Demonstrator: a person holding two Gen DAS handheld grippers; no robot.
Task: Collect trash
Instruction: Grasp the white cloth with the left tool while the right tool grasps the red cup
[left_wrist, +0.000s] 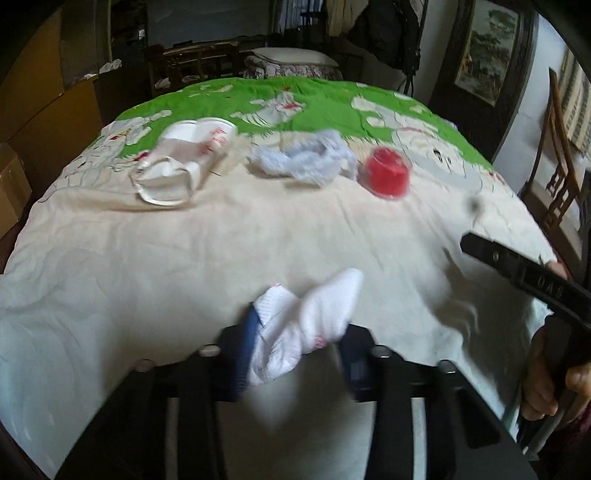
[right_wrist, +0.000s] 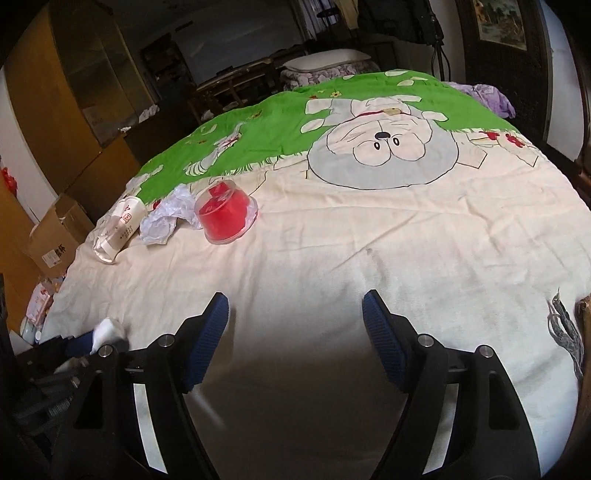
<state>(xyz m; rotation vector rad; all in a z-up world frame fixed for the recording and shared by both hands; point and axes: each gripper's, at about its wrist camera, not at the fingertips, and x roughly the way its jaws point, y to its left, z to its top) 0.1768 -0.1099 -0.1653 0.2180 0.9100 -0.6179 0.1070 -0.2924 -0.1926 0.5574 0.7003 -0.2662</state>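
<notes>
My left gripper (left_wrist: 299, 343) is shut on a crumpled white paper wrapper (left_wrist: 317, 314), low over the cream part of the bedspread (left_wrist: 221, 240). Farther back lie crushed white paper cups (left_wrist: 181, 162), a crumpled pale plastic wad (left_wrist: 306, 157) and a clear cup with red inside (left_wrist: 388, 171). My right gripper (right_wrist: 295, 301) stands open above bare bedspread (right_wrist: 369, 240), nothing between its blue pads. From there the red cup (right_wrist: 227, 214), the plastic wad (right_wrist: 166, 218) and the paper cups (right_wrist: 118, 229) lie to the far left. The held wrapper (right_wrist: 107, 330) shows at the lower left.
A cardboard box (right_wrist: 55, 236) stands beside the bed's left edge. A wooden chair (left_wrist: 557, 177) stands to the right. Purple cloth (right_wrist: 491, 96) lies at the far corner. The black right tool (left_wrist: 517, 269) and a hand (left_wrist: 554, 387) reach in at the right.
</notes>
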